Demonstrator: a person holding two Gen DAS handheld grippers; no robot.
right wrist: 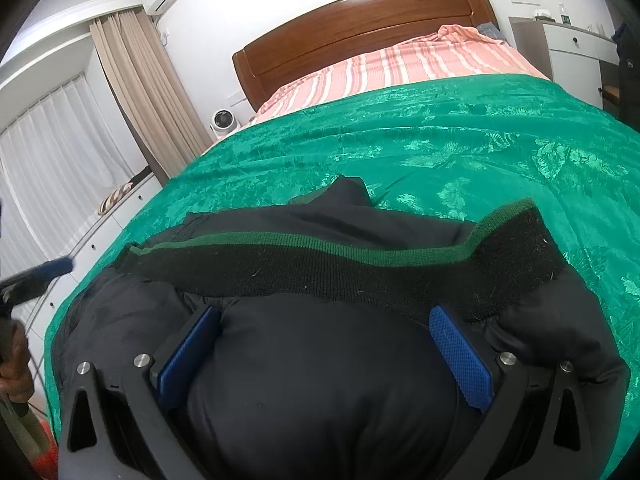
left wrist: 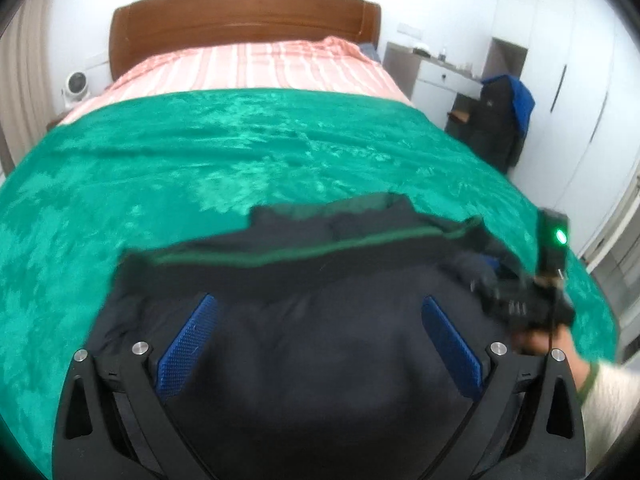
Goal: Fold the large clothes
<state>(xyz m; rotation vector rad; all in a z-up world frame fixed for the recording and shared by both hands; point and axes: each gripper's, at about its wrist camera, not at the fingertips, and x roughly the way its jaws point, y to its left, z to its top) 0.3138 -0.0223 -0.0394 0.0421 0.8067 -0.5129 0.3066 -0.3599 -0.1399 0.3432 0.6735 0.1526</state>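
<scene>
- Left side first: our left gripper (left wrist: 318, 344) sits low over the dark padded jacket (left wrist: 304, 360), jaws spread wide. The blue pads flank a bulge of fabric w/o pinching it, so it's released, not grasping.
- The jacket lies on the green blanket (left wrist: 200, 152) at the near end of the bed, bunched into a compact heap. Its black knit hem band (right wrist: 340, 268), w/ a green edge stripe, runs across the top.
- Right side: our right gripper (right wrist: 324, 350) is also spread, w/ puffy fabric swelling btwn the pads. The left pad looks pressed against the bulge, but the gap is too wide for a clamp, so we read it as let go.
- In the left wrist view the right hand (left wrist: 536, 340) and its tool show at the jacket's right edge.
- Progress, our guess: at least one fold is in, since hem and body are stacked and the footprint is short. Sleeves aren't visible, so we can't tell if they're tucked.
- Left to do, prob.: flatten the puff, square the edges, maybe one more fold. The far hem corner (right wrist: 516, 236) curls up and needs smoothing.
</scene>
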